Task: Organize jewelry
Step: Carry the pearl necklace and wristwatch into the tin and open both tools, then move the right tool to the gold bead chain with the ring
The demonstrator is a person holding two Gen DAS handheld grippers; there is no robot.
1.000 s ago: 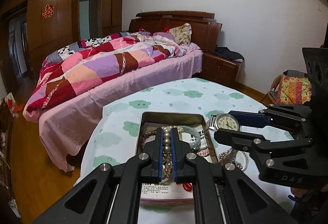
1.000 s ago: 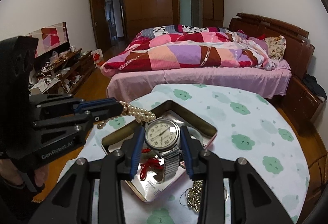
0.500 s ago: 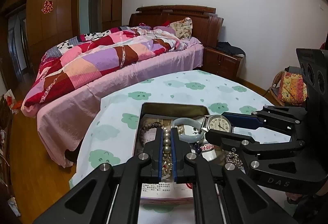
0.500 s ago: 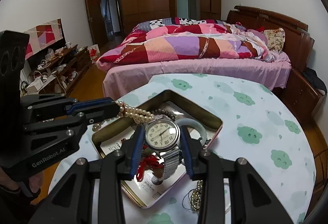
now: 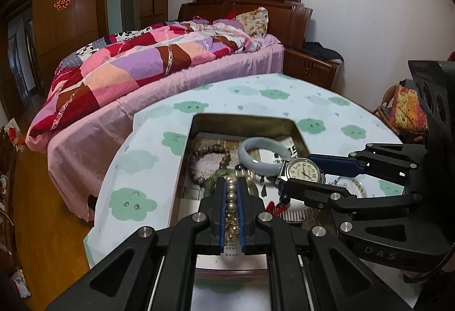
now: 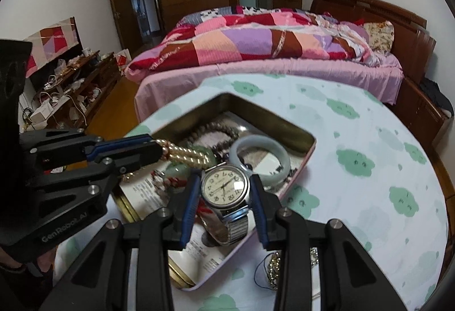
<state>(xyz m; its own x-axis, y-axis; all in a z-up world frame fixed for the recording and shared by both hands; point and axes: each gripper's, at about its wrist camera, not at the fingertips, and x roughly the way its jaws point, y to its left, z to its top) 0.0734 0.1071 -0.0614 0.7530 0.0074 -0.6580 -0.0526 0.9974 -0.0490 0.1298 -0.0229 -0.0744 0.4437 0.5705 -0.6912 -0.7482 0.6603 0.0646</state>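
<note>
I am holding a wristwatch (image 6: 226, 188) in my right gripper (image 6: 224, 197), its blue pads pinching the case from both sides while the metal band is hanging below, over the near right part of the open metal tin (image 6: 301, 137). My left gripper (image 5: 231, 191) is pressed together on a strand of pearls (image 5: 230, 205), which is trailing out toward the tin's middle. Inside the tin a pale jade bangle (image 6: 260, 153) is lying just beyond the watch, with a dark beaded bracelet (image 5: 199, 166) to its left, a green piece and a red cord beside printed paper lining the bottom. The tin is sitting on a round table (image 6: 369, 191) under a white cloth with green clouds. A gold chain (image 6: 274, 268) is lying on the cloth near the tin's right edge. Farther off, a bed (image 6: 284, 55) with a patchwork quilt is filling the room.
</note>
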